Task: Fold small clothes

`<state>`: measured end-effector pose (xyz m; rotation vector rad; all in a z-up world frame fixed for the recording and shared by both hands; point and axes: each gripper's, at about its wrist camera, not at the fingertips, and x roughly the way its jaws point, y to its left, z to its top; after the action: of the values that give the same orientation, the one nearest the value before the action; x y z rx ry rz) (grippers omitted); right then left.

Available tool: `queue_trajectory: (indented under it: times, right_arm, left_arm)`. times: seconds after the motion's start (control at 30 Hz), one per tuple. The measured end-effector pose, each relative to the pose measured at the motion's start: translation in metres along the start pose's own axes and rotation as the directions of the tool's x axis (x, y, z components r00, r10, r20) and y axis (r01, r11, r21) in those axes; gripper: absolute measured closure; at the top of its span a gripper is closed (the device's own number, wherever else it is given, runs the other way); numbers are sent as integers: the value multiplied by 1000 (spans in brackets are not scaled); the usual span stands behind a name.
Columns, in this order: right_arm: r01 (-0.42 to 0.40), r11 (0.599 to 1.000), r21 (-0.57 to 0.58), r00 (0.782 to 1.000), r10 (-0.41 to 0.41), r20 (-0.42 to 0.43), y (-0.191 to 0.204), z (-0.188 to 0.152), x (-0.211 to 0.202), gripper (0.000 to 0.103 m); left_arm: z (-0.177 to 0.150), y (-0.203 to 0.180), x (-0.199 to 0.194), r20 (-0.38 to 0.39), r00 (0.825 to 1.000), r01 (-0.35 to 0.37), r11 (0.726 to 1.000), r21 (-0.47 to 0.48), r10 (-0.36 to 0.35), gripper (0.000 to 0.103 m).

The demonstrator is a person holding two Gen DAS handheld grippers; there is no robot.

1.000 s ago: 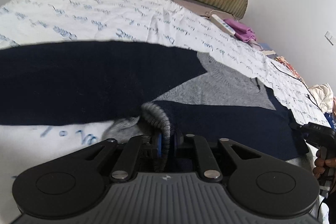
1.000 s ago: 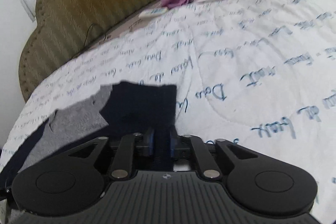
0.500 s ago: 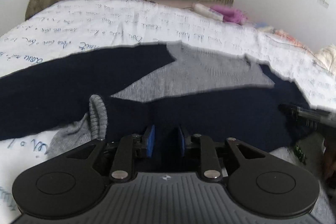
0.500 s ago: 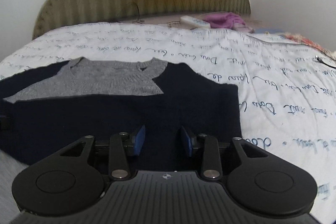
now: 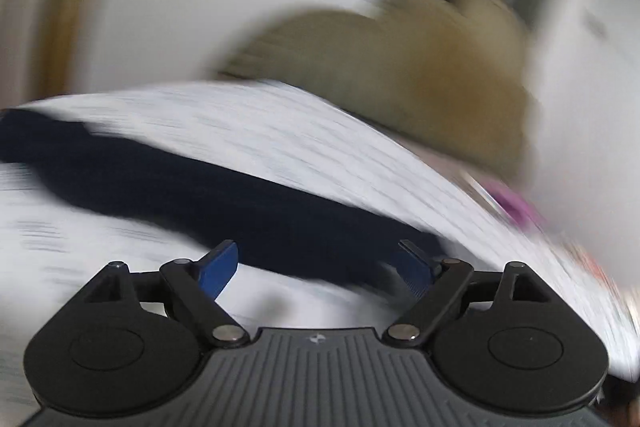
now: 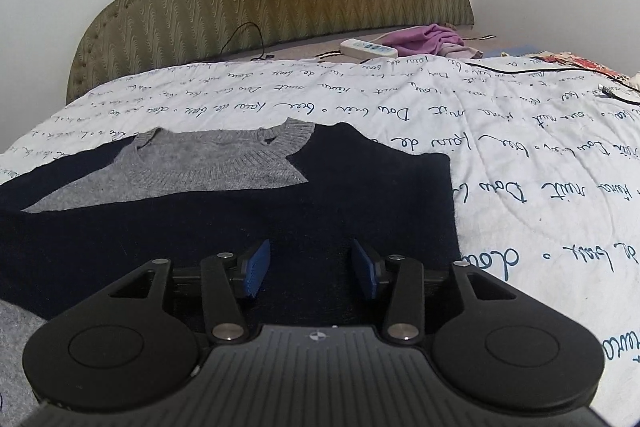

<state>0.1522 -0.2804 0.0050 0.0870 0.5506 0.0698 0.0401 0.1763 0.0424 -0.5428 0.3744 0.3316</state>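
- The left view is badly smeared; only a dark band of sweater (image 5: 224, 187) across the white quilt (image 5: 320, 131) reads clearly.
- Left gripper (image 5: 320, 267): jaws spread wide, nothing between them.
- Right gripper (image 6: 310, 269): jaws parted, empty, over the sweater (image 6: 280, 211), which lies flat on the quilt (image 6: 520, 155), its left side cut off by the frame.
- Its lower edge is hidden behind the gripper body.

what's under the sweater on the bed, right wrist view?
The navy and grey sweater lies flat on the white quilt with blue script. Quilt shows around it; whatever is directly beneath is covered. The open right gripper hangs over its hem.
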Motion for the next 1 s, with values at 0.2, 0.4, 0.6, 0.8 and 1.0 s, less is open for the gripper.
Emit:
queue_trajectory:
  times: [0.2, 0.4, 0.6, 0.8, 1.0]
  right_arm:
    - [-9, 1000, 6, 1000, 9, 3, 0, 0, -1, 49]
    - [-21, 1000, 22, 1000, 21, 6, -1, -1, -1, 47]
    - [-31, 999, 31, 999, 31, 7, -3, -1, -1, 45]
    - [-46, 998, 50, 999, 45, 10, -5, -1, -2, 44]
    - [-55, 996, 65, 998, 54, 15, -8, -1, -2, 43]
  left_arm:
    - [51, 132, -3, -8, 962, -245, 850, -467, 273, 18]
    - [64, 158, 12, 1, 952, -253, 788, -562, 306, 21]
    - [66, 155, 29, -51, 922, -364, 813, -454, 384, 90]
    - [72, 76, 13, 147, 918, -320, 906, -279, 369, 92]
    - [6, -94, 4, 154, 985, 52, 981, 188, -81, 91]
